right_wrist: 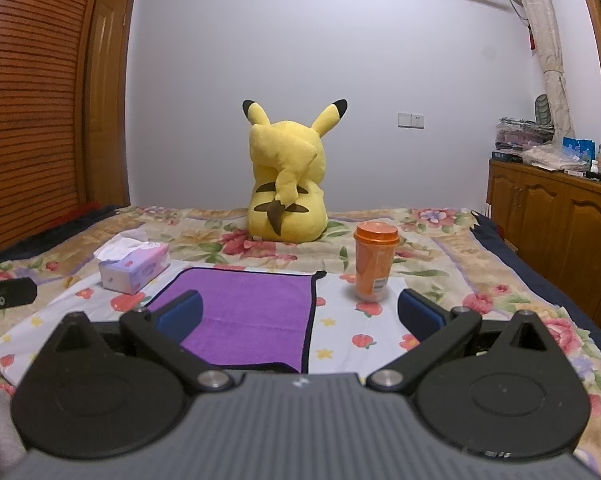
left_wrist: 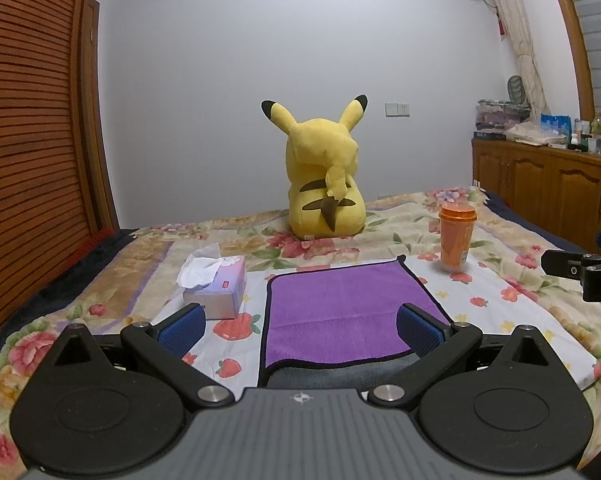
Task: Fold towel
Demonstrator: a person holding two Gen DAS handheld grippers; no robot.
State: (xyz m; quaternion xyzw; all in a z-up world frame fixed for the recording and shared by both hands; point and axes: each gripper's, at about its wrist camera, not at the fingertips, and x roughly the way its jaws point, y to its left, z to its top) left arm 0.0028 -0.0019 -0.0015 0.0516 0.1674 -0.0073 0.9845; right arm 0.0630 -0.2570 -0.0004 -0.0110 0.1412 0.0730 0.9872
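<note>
We see the flat purple microfibre towel with black edging (left_wrist: 340, 312) lying on the floral bedspread (left_wrist: 520, 276), only the left view showing its grey underside at 6 o'clock, both hand-held grippers, left (left_wrist: 300, 326) and right (right_wrist: 300, 312), released, hovering level above the bed, orange lidded plastic cup (right_wrist: 374, 264) at the towel's 2 o'clock.

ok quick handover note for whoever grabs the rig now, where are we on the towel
Left gripper: open, empty, over the towel's near left part.
Right gripper: open, empty, over its near right edge.
Purple towel lies flat on the bed, between the tissue box and the orange cup.
Done: no fold visible.
Left: grasp the towel and fold it.
</note>
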